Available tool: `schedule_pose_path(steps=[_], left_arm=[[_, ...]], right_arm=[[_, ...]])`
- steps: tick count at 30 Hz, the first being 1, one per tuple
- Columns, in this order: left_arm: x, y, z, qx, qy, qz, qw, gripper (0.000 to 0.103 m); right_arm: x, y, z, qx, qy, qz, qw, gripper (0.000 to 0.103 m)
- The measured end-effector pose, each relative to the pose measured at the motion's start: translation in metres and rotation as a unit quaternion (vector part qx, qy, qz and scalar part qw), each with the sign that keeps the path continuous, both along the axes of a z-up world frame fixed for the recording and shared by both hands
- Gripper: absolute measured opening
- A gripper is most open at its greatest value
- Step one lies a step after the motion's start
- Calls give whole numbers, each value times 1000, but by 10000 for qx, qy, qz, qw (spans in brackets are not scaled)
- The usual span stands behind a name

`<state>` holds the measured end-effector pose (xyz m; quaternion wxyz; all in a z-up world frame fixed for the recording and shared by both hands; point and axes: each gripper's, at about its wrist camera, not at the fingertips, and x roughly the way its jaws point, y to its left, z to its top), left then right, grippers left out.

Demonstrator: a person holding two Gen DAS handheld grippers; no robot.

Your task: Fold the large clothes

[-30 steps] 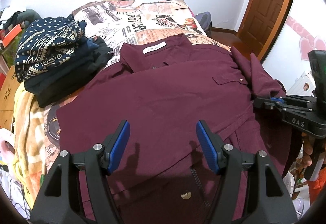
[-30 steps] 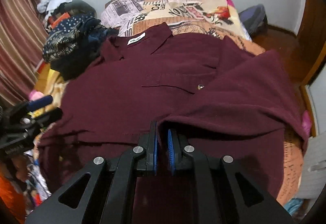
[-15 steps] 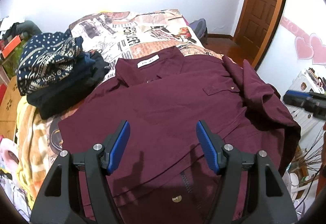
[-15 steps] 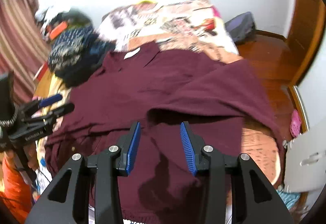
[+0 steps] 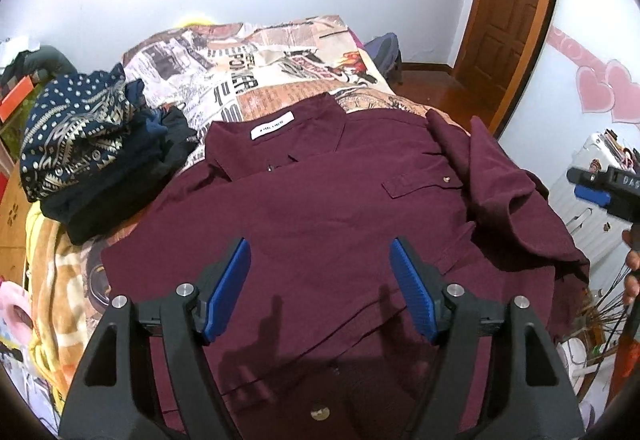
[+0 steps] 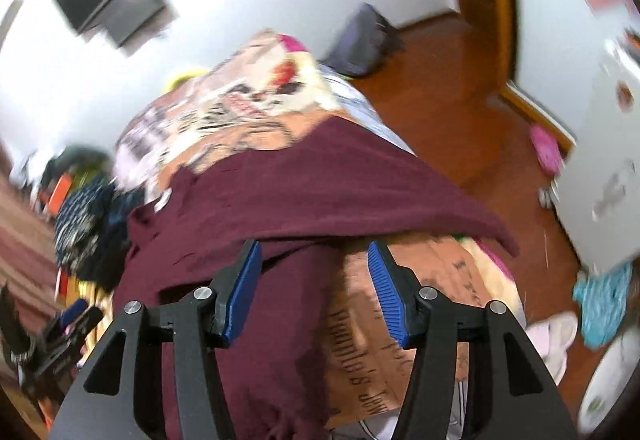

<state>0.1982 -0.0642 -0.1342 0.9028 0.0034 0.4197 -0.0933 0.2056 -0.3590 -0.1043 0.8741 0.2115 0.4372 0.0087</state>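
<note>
- left gripper (image 5: 320,288) is hanging over the maroon shirt (image 5: 320,208), jaws wide and opening a bit more, blue pads (image 5: 230,288) clear of the cloth, nothing sitting between them
- right gripper (image 6: 314,288) is also opening, jaws about half apart, nothing clamped; shirt fabric and the printed bedspread (image 6: 372,296) are showing through the gap below it, pads not pressing on either
- right wrist view is blurring heavily, so I cannot tell whether the right fingertips are brushing the shirt edge
- shirt is lying face up across the bed, collar with its white label (image 5: 272,124) pointing at the far wall, chest pocket (image 5: 420,182) showing
- its sleeve (image 5: 500,192) on the door side is lying folded in over the body, cuff end draping toward the bed edge
- stack of dark folded clothes (image 5: 92,152) is sitting on the bed just beside the shirt's other shoulder, patterned navy piece on top
- from the left wrist view, the right gripper is showing at the frame's right edge, off the bed, well apart from the shirt
- wooden door (image 5: 508,12) is standing beyond the bed corner
</note>
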Motion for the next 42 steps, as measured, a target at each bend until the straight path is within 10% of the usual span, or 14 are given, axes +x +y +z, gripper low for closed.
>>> schedule_pose_path(steps=[16,26,30,42], left_arm=[[20,-6,-17,-103,286,34,9995,71],[25,2,-24,-55,350,155,9993,71],[21,7,-22,41,282,196,9994,71],[5,33,-8,-53,19,372,9993,71]], right_arm=[[30,-50,-71,1798,521,-1086,9763,51],[57,-55,-74,1377,567,-830,9854,51],[63,-47,-63,859,413,-623,9935,21],[49,4,55,-245,-1087,348,9932,10]])
